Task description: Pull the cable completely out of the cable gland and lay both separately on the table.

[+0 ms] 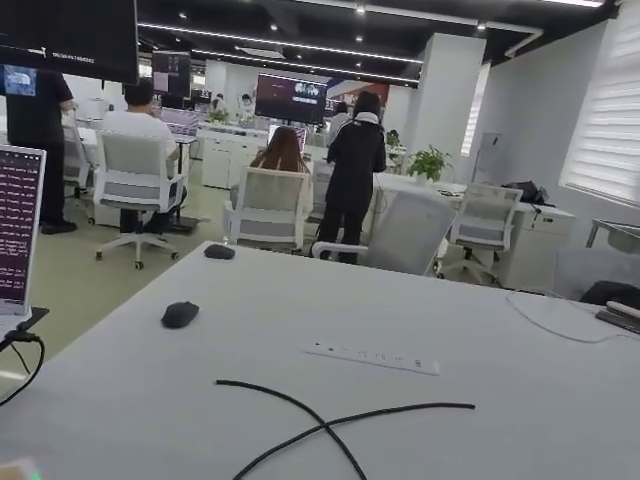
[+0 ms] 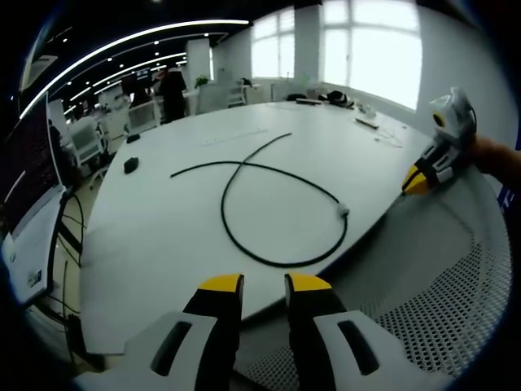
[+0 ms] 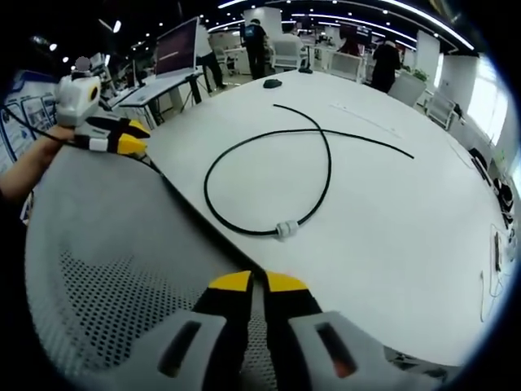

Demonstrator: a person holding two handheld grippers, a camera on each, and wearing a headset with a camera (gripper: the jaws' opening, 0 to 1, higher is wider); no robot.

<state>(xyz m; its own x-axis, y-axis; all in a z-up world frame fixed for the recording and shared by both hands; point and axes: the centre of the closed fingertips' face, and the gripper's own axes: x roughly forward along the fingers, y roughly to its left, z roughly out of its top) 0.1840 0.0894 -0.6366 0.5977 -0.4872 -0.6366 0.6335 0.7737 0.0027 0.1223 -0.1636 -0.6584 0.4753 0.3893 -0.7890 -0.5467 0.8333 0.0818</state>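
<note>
A long black cable (image 1: pixel 325 427) lies in a crossed loop on the white table (image 1: pixel 300 300). One end carries a small pale cable gland (image 2: pixel 343 211), also seen at the near side of the loop as the gland (image 3: pixel 285 229). My left gripper (image 2: pixel 264 283) is open with nothing between its jaws, held off the table's near edge above a mesh chair back. My right gripper (image 3: pixel 258 281) is shut on nothing, also short of the table edge. The right gripper (image 2: pixel 413 181) shows to the gland's right. The left gripper (image 3: pixel 134 138) shows left of the loop.
A white mesh chair back (image 2: pixel 440 277) sits under both grippers at the table edge. Beyond the cable lie a power strip (image 1: pixel 372 357) and two black mice (image 1: pixel 180 314). A screen (image 1: pixel 18 230) stands at the left. Office chairs and people fill the background.
</note>
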